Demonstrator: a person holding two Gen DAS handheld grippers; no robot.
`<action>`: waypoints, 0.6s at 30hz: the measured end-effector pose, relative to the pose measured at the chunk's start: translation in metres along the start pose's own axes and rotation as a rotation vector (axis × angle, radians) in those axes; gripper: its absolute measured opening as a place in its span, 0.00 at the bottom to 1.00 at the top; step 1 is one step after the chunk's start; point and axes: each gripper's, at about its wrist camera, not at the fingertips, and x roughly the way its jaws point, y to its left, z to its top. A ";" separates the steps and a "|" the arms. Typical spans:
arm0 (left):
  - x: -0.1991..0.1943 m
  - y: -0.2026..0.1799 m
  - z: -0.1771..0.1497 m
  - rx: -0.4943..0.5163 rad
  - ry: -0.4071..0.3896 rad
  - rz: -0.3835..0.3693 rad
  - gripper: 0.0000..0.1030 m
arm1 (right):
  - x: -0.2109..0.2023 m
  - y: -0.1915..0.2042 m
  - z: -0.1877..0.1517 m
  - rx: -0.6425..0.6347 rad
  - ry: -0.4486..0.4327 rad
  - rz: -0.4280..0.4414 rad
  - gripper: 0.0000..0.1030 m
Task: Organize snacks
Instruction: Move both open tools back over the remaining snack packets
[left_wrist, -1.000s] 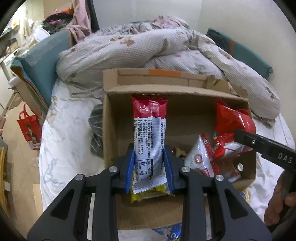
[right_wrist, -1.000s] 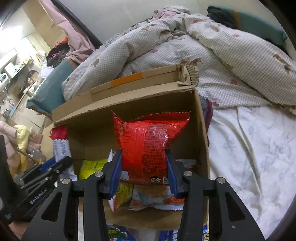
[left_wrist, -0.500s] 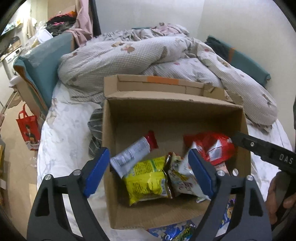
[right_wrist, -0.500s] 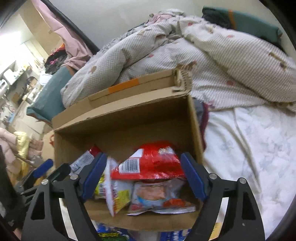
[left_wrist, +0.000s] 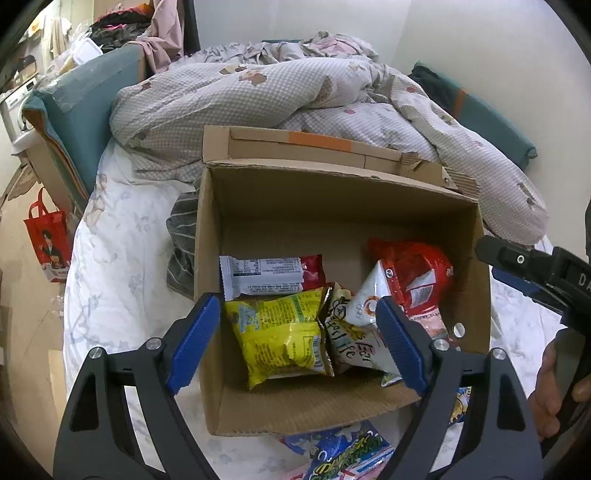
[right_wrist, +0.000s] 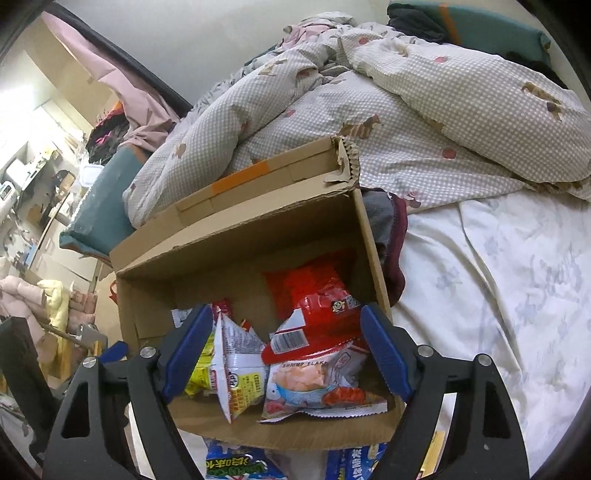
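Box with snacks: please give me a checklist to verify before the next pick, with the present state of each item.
1. Left gripper open, nothing held: ok.
2. Right gripper open, nothing held: ok.
3. Red bag inside the box: ok.
4. Bar lies flat in the box: ok.
5. Blue packs outside, in front of the box: not ok, not yet packed.
6. Room left in the box: ok.

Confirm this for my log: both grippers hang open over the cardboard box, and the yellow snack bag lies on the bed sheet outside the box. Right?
Not quite. The yellow snack bag lies inside the cardboard box, in front of the red-and-white bar wrapper, as the left wrist view shows. The rest holds: the left gripper and right gripper are both open over the box.
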 end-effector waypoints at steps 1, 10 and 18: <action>-0.001 -0.001 -0.001 0.004 -0.001 -0.002 0.82 | -0.001 0.001 0.000 -0.005 0.000 0.005 0.82; -0.012 0.001 -0.007 0.025 -0.019 0.024 0.82 | -0.014 0.004 -0.004 -0.003 0.001 0.028 0.82; -0.027 0.006 -0.016 0.034 -0.013 0.014 0.82 | -0.039 -0.010 -0.031 0.079 0.039 0.124 0.82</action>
